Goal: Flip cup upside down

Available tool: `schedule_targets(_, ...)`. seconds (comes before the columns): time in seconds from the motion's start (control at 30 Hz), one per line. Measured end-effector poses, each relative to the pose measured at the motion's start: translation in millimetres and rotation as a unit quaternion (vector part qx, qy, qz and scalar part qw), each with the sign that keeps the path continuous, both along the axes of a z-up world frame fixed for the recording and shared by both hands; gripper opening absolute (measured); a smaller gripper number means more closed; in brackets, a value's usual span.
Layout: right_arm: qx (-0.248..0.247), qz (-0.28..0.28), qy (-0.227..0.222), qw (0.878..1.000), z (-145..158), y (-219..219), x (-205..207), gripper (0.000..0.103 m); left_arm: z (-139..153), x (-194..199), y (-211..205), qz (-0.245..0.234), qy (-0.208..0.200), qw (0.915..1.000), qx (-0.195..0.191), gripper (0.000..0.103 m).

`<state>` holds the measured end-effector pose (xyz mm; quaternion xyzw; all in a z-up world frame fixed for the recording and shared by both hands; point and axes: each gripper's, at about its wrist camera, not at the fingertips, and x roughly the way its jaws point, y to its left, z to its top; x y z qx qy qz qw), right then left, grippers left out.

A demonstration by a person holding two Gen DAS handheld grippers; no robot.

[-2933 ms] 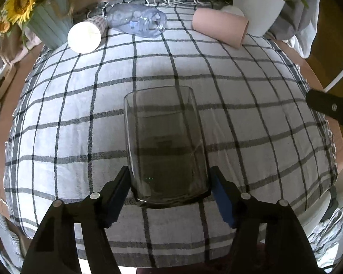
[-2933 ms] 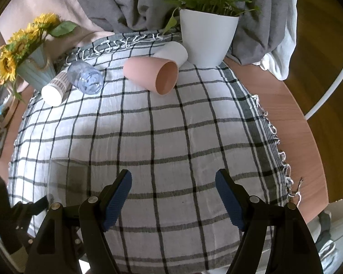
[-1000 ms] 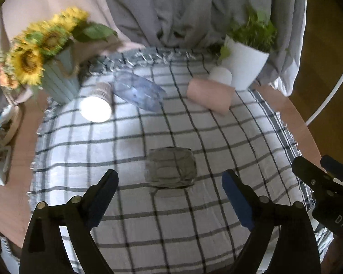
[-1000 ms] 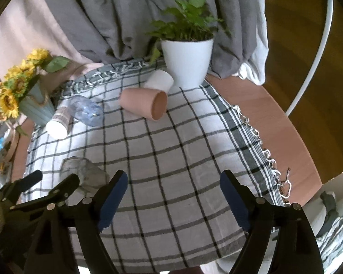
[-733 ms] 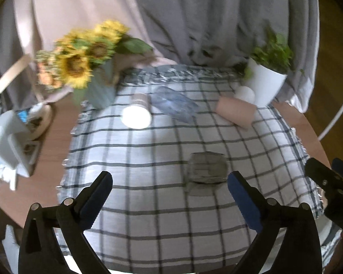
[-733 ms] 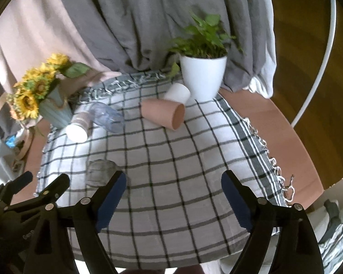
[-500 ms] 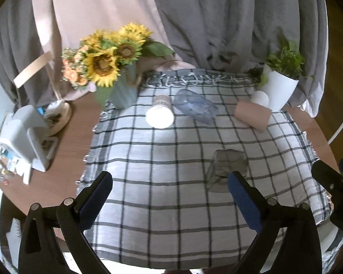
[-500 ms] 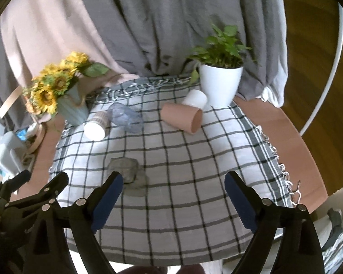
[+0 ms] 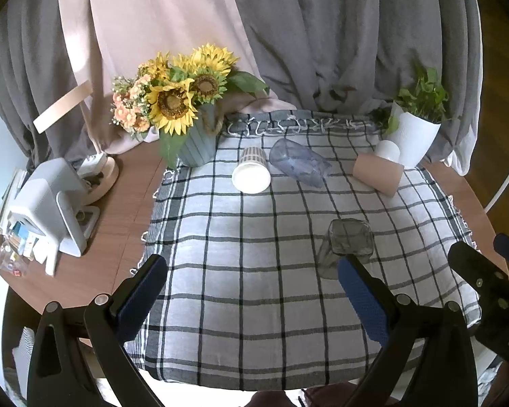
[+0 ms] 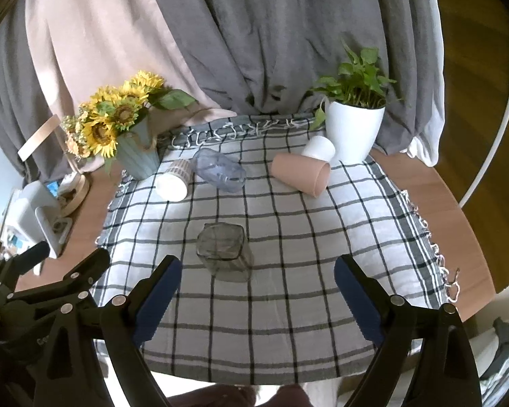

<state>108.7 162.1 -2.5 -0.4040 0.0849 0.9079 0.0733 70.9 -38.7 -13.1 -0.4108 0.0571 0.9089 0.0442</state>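
Note:
A smoky grey glass cup stands upside down on the checked tablecloth, right of centre in the left wrist view. It also shows in the right wrist view, near the middle of the cloth. My left gripper is open and empty, pulled back high above the table's front edge. My right gripper is open and empty, also held back above the front edge. Each gripper shows at the edge of the other's view.
Lying on their sides at the back of the cloth are a white paper cup, a clear bluish cup, a pink cup and a small white cup. A sunflower vase stands back left, a potted plant back right. White devices sit left.
Both grippers have drawn back and up from the table, so more of the room shows. The left gripper released the grey cup, which stays standing upside down on the cloth.

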Motion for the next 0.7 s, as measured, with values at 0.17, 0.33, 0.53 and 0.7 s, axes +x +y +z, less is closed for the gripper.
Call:
schedule_targets(0.17, 0.000, -0.003, 0.002, 1.000, 0.8, -0.7, 0.0, 0.092, 0.8, -1.2, -1.4, -0.001, 0.001, 1.0000, 0.000, 0.102)
schedule_targets(0.33, -0.002, -0.001, 0.003, 1.000, 1.7, -0.9, 0.1, 0.092, 1.0, -2.0, -3.2, 0.002, 0.000, 1.0000, 0.000, 0.102)
schedule_targets(0.53, -0.001, 0.001, 0.002, 1.000, 2.2, -2.7, -1.7, 0.092, -0.2, -2.3, -3.6, 0.001, -0.004, 1.0000, 0.002, 0.102)
schedule_targets(0.7, -0.002, 0.001, 0.000, 1.000, 1.2, -2.3, -1.3, 0.092, -0.8, -3.4, -2.6, 0.000, -0.006, 1.0000, 0.003, 0.103)
